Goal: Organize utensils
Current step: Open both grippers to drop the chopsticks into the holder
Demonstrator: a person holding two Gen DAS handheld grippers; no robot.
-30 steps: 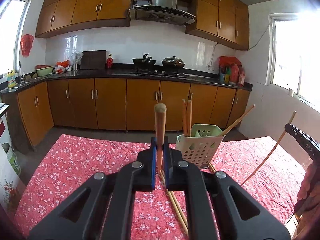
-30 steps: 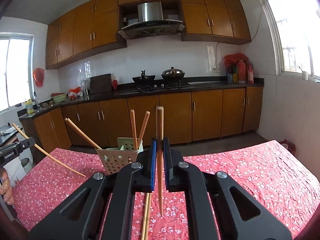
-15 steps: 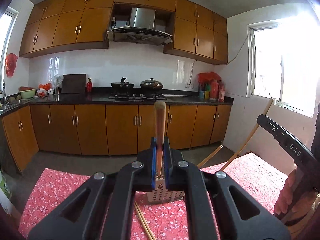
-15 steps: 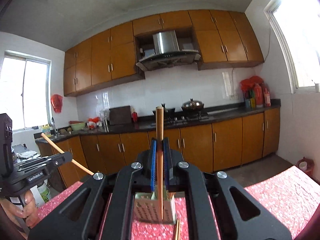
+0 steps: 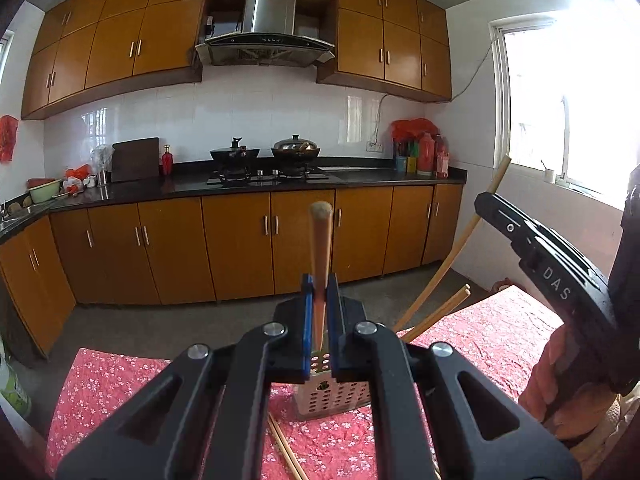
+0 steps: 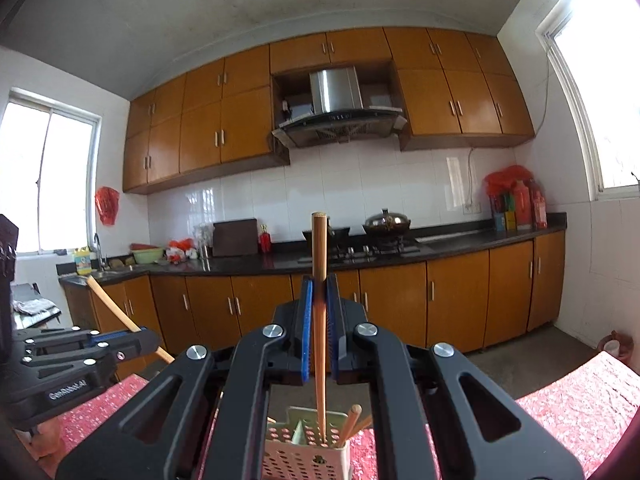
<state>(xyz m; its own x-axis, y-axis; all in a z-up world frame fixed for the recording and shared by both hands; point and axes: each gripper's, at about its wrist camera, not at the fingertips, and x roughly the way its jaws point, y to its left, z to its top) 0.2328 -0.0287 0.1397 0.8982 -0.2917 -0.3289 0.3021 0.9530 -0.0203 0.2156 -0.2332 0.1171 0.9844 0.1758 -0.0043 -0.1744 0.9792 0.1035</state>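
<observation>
Your left tool (image 5: 320,312) and right tool (image 6: 319,320) each pinch a chopstick (image 5: 320,248) above the holder (image 6: 308,456), seemingly untouched.

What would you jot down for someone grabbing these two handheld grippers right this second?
Left gripper: shut on one chopstick.
Right gripper: shut on another chopstick, its lower end over the perforated holder.
Done: a couple of chopsticks already stand in the holder.
Left: drop both held sticks in, then collect the loose pair on the red floral tablecloth.
</observation>
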